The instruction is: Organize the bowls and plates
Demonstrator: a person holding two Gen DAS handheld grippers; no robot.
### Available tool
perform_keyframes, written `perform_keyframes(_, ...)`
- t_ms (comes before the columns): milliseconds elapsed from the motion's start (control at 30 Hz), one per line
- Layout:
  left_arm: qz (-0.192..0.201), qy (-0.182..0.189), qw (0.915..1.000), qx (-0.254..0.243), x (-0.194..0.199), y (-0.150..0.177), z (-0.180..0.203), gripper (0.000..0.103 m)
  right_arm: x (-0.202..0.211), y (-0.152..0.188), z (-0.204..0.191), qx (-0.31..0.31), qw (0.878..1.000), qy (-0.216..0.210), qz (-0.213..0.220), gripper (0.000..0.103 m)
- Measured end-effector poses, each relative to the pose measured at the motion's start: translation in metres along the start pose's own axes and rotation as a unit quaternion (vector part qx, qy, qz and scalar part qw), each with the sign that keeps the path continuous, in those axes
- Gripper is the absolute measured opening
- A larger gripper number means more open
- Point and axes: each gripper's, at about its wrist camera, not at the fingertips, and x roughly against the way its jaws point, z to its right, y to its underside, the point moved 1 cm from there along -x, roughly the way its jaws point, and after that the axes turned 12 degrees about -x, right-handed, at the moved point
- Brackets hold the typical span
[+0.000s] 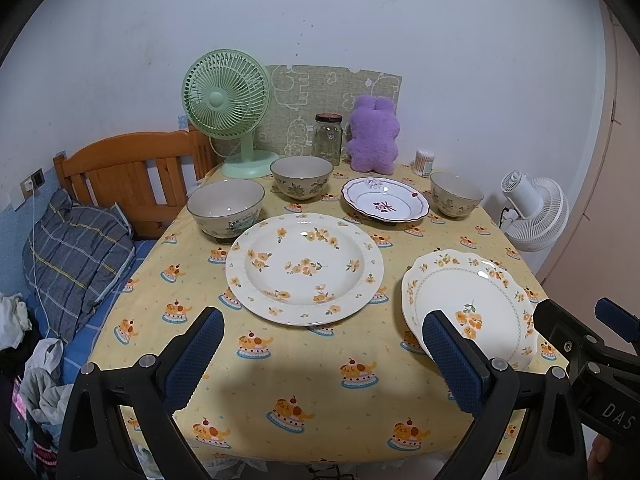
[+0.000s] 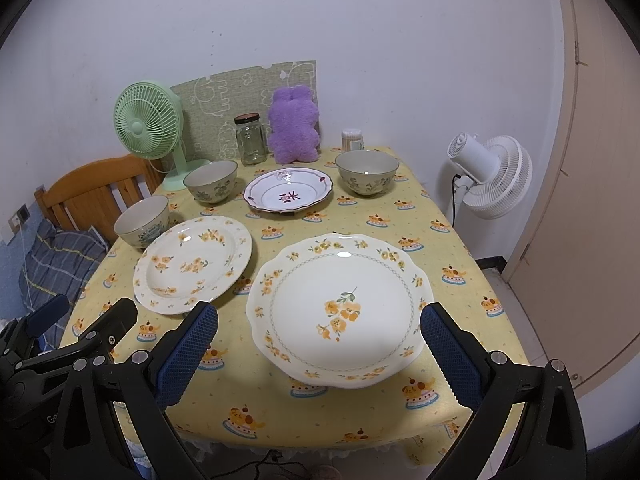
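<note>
On the yellow tablecloth (image 1: 280, 380) lie a round flowered plate (image 1: 304, 268) (image 2: 192, 264), a scalloped flowered plate (image 1: 468, 308) (image 2: 340, 308) and a smaller plate with a purple motif (image 1: 384, 200) (image 2: 288, 194). Three bowls stand behind them: a left bowl (image 1: 226, 206) (image 2: 142, 220), a middle bowl (image 1: 301, 176) (image 2: 211, 180) and a right bowl (image 1: 456, 198) (image 2: 367, 171). My left gripper (image 1: 322, 344) is open, held above the near table edge in front of the round plate. My right gripper (image 2: 320, 340) is open, its fingers straddling the scalloped plate's near half from above.
At the back stand a green fan (image 1: 228, 112), a glass jar (image 1: 328, 138), a purple plush toy (image 1: 374, 140) and a cotton swab pot (image 1: 424, 162). A wooden bed frame (image 1: 128, 172) with a plaid pillow (image 1: 76, 256) is left; a white fan (image 2: 492, 176) stands right.
</note>
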Motion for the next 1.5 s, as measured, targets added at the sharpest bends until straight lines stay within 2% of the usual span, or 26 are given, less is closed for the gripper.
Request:
perform_keyframes(533, 0.006, 0.014, 0.9998, -0.011, -0.003, -0.006, -0.006, 0.099, 0.000, -0.001, 0.002, -0.005, 1.000, 0.020, 0.000, 0.102)
perform_keyframes(800, 0.013, 0.014, 0.9991, -0.038, -0.007, -0.011, -0.007, 0.096, -0.001, -0.004, -0.007, -0.015, 0.999, 0.041, 0.007, 0.102)
perform_keyframes(1067, -0.009, 0.047, 0.9975, -0.053, -0.025, -0.008, 0.000, 0.089, -0.010, -0.003, -0.004, -0.036, 0.998, 0.059, 0.004, 0.101)
perform_keyframes(1300, -0.027, 0.056, 0.9964, -0.058, -0.042, -0.019, 0.022, 0.087, -0.029, -0.016, 0.011, -0.044, 0.997, 0.068, -0.014, 0.099)
perform_keyframes(1500, -0.050, 0.048, 0.9964, -0.050, -0.066, -0.029, 0.050, 0.086, -0.056, -0.032, 0.035, -0.035, 0.997, 0.056, -0.037, 0.097)
